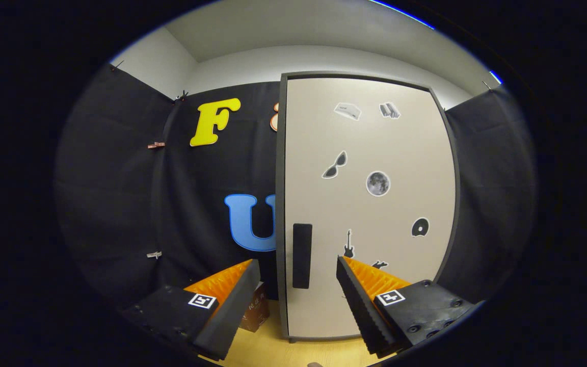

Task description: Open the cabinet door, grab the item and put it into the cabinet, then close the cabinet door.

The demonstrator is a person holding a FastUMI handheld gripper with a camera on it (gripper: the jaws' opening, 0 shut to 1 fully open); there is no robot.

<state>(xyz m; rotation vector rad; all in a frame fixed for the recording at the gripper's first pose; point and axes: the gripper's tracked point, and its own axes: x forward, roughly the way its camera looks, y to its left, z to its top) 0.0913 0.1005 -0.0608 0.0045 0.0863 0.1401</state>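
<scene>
The gripper (pixel 298 295) faces a closed cabinet (pixel 370 204) standing on a pale wooden desk (pixel 273 349), its two fingers (pixel 235 306) spread wide apart and holding nothing. The cabinet door, a light panel in a dark frame, rises straight ahead of and beyond the fingers, with its dark upright handle (pixel 302 256) showing in the gap between them (closer to the left finger's tip than to the right one's). Small stickers dot the door: sunglasses (pixel 335 165), a moon (pixel 377 183), a disc (pixel 420 227) and a guitar (pixel 348 244) just above the right fingertip. A small brown box (pixel 256 311), the item to be stored, sits on the desk just behind the left finger, partly hidden by it, beside the cabinet's left edge. Black cloth (pixel 120 204) walls the booth on both sides beyond the fingers.
</scene>
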